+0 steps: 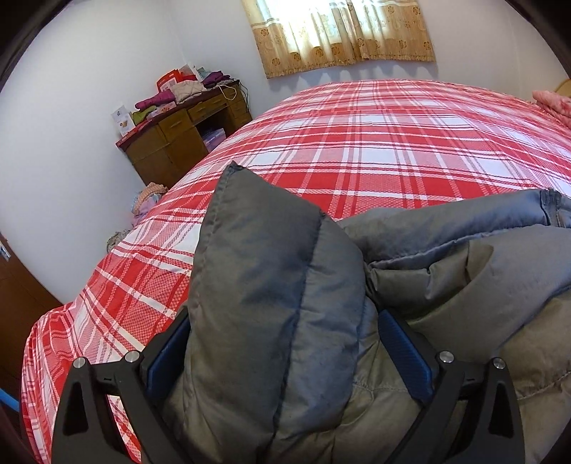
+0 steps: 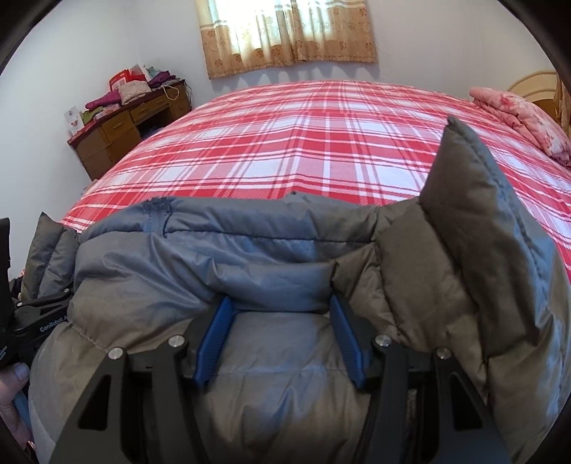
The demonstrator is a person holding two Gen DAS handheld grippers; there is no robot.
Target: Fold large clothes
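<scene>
The grey padded jacket (image 2: 249, 250) lies bunched at the near edge of the plaid bed (image 1: 357, 142), well short of the curtain (image 1: 342, 32) on the far wall.

The left tool (image 1: 285, 360) stands wide. A stiff quilted corner of the jacket rises between its blue pads (image 1: 407, 357), which look to stand just clear of the cloth, so I judge this corner to be free or nearly so.

The right tool (image 2: 280, 342) sits at a middling width with a thick roll of the jacket between its fingers. The pads seem to rest against the fabric, but whether they really pinch it I cannot tell. A second corner stands up on the side of the jacket nearest the pink quilt (image 2: 521, 117).

The step in hand looks like setting down or re-gripping a fold.

- Lift the left tool straight off the corner before moving it across the jacket, so a pad does not drag the fold open.
- Keep the right tool steady as an anchor meanwhile.
- Take the next grip deep on a seam, not on the slippery puffed panel (down filling springs back).
- Press the trapped air out toward the curtain side, so that the layers lie flat.
</scene>
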